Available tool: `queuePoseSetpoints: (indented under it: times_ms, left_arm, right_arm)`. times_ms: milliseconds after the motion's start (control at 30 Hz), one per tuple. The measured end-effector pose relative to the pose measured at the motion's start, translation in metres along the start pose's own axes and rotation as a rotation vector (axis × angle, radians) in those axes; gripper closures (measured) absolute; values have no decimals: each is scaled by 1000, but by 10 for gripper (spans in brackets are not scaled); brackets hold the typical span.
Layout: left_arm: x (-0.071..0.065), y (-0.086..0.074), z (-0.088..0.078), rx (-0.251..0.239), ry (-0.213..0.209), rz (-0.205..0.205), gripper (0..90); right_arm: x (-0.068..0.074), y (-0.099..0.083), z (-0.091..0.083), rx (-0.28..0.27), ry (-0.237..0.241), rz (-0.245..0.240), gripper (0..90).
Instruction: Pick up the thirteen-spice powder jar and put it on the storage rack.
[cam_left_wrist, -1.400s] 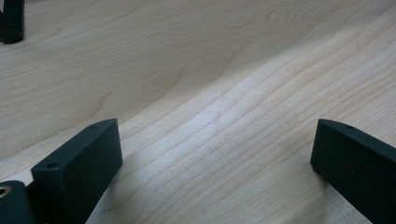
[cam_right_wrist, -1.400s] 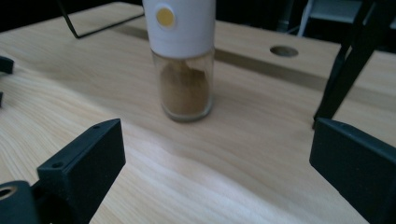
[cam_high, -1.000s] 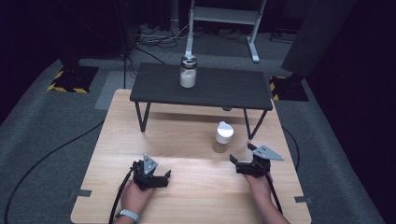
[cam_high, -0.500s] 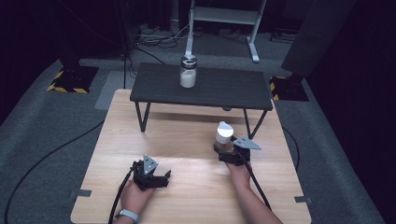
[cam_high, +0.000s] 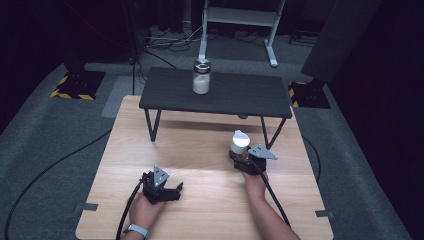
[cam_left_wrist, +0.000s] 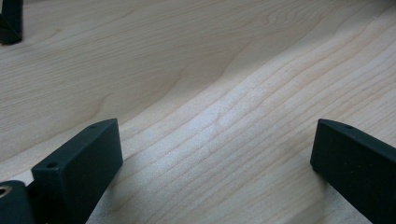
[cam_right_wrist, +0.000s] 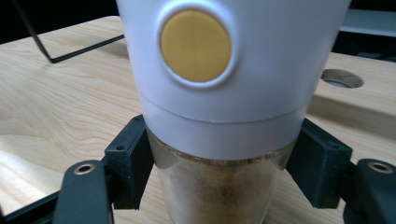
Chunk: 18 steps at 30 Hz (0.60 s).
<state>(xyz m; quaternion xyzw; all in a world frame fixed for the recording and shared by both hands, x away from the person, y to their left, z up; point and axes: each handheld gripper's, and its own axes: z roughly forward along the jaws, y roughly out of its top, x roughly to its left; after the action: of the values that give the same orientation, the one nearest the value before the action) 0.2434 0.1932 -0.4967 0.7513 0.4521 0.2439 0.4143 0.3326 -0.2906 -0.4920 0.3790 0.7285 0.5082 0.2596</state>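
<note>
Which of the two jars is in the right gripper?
The white-capped jar of brownish powder on the wooden table: the right gripper is shut on its glass body. The other jar, holding white contents, stands apart on the black shelf.

Setting: recording lab or studio (dark surroundings)
Floor: grey carpet (cam_high: 60, 145), loose cables (cam_high: 165, 40), hazard-striped base plates (cam_high: 75, 85)
Furniture: wooden table (cam_high: 200, 150), black bench (cam_high: 225, 95), metal stand (cam_high: 240, 20)
</note>
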Motion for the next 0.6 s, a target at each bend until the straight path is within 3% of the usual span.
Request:
queuePoseSetpoints:
  times_ms: [167,333,500,600]
  left_arm:
    - [0,0,0,0,0,1,21]
    - [0,0,0,0,0,1,21]
    - [1,1,1,2,-5,7,21]
    - [1,1,1,2,-6,10,22]
  right_arm:
    - [4,8,-6,17,15,-44,302]
    - [7,19,-23,-28,18,-75,302]
    - [-1,43,-41,-52,35,-22,302]
    - [-1,57,-50,-69,33,-46,302]
